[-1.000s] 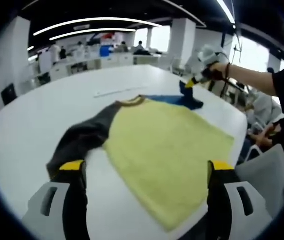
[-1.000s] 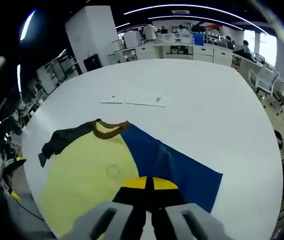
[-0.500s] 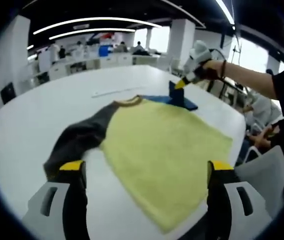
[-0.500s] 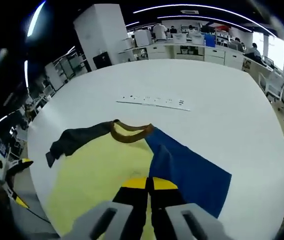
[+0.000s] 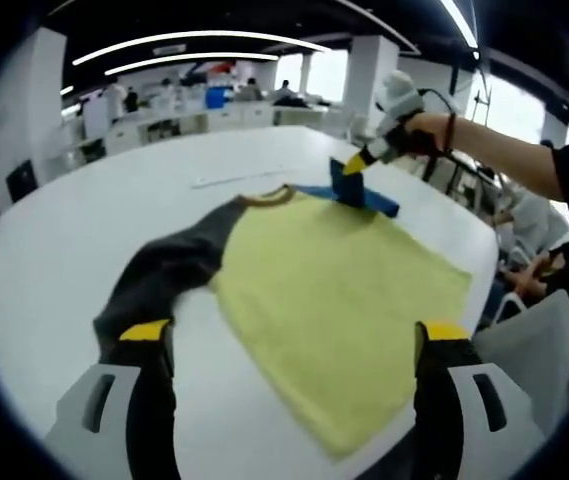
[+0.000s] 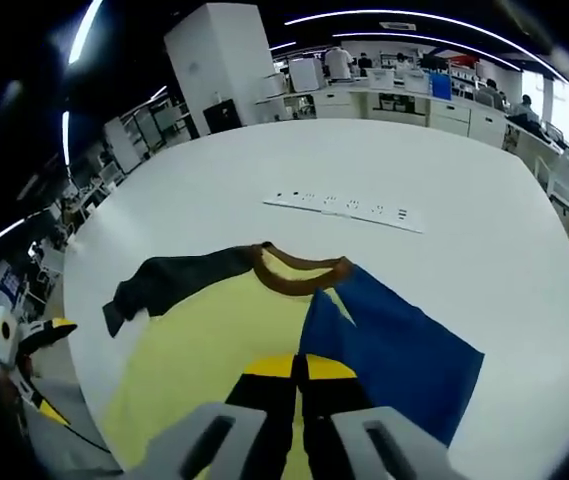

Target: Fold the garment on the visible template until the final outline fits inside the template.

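Right claw seemingly clamped on garment's blue sleeve; left claw apart.

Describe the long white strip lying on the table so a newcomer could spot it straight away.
Start with the big white table and find the yellow shirt with its brown collar. Just beyond that collar, apart from the shirt, lies a flat white strip. It is the one narrow, rigid-looking thing there, marked with a row of small dark dots.

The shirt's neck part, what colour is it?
Brown: the collar is a brown band, clearest in the right gripper view.
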### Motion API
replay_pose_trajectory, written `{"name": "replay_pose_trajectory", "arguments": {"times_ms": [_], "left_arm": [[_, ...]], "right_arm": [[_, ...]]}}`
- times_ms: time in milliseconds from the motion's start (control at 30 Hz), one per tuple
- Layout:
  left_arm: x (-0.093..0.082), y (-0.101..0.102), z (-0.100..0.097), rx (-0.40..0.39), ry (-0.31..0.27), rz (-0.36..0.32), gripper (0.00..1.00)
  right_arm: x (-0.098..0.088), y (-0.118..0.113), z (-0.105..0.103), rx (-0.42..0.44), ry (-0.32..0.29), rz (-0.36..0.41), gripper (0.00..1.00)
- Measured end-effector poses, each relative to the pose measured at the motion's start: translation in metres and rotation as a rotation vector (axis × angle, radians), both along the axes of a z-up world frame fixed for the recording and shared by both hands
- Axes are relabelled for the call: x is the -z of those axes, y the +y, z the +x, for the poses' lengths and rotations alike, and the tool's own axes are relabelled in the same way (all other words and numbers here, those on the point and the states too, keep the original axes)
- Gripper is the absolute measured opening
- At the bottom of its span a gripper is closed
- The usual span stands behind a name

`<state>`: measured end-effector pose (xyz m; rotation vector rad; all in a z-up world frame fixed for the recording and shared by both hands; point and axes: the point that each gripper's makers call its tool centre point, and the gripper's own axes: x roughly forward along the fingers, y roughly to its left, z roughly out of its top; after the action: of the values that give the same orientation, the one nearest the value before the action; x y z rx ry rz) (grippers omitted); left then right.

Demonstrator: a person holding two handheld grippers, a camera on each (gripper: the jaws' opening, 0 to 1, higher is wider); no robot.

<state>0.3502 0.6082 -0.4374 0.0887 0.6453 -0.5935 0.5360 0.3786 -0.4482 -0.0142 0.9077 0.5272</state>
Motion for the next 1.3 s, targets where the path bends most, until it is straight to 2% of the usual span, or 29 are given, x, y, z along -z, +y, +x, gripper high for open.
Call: {"name": "replay_pose_trajectory", "arguments": {"times_ms": [633, 1300], "left_arm": [[0.001, 0.002, -0.002, -0.004, 0.003, -0.006, 0.97], [0.004, 0.006, -0.004, -0.013, 0.016, -0.004, 0.96]], "right_arm": [[-0.004, 0.06, -0.01, -0.091, -0.003, 0.015, 0.0], [-0.008, 0.109, -0.018, -0.152, -0.002, 0.043, 0.0]]}}
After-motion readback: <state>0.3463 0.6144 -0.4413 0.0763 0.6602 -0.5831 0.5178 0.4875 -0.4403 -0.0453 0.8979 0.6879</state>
